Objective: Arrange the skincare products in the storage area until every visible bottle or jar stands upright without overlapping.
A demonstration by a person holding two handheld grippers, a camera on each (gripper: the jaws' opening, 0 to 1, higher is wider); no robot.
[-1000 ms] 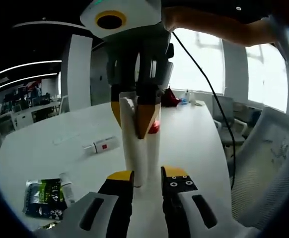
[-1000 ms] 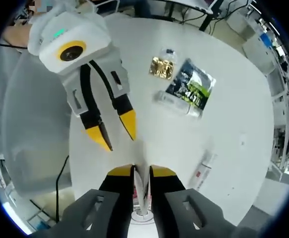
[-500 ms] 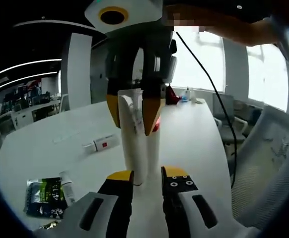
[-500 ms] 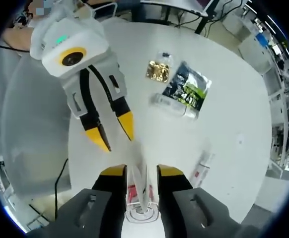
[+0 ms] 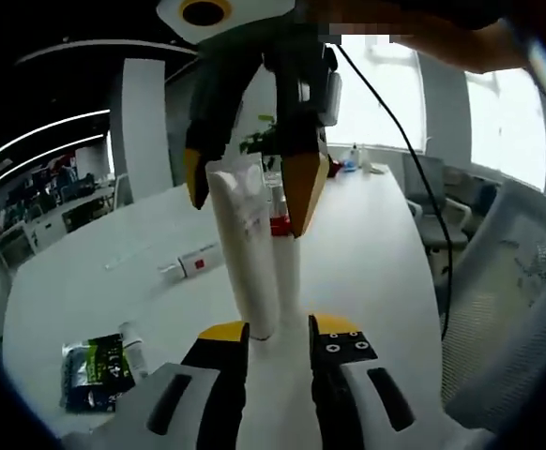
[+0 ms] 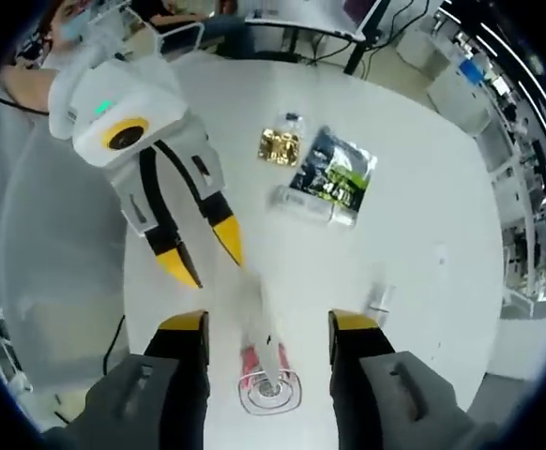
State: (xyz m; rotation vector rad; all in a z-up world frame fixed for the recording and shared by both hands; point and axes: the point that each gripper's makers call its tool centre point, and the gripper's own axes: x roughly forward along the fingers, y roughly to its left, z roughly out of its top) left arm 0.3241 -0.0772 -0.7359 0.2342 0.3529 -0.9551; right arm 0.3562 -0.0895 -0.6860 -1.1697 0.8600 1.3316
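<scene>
Two tubes (image 5: 245, 253) stand upright, touching, on the table (image 5: 367, 253), between the right gripper's (image 5: 247, 192) spread jaws. A small bottle (image 5: 190, 263) lies behind; a sachet (image 5: 93, 373) lies left (a tube (image 5: 132, 349) beside it).

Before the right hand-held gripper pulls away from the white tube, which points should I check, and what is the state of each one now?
1. Right hand-held gripper open, jaws apart on both sides of the white tube: ok.
2. White tube standing on its cap on the table: ok, though slightly tilted.
3. Second tube with red band upright close behind it: ok; whether they touch, cannot tell.
4. Left hand-held gripper open, low near the tube base, not gripping: ok.
5. All products upright: not ok; small red-labelled tube and dark sachet lie flat.
</scene>
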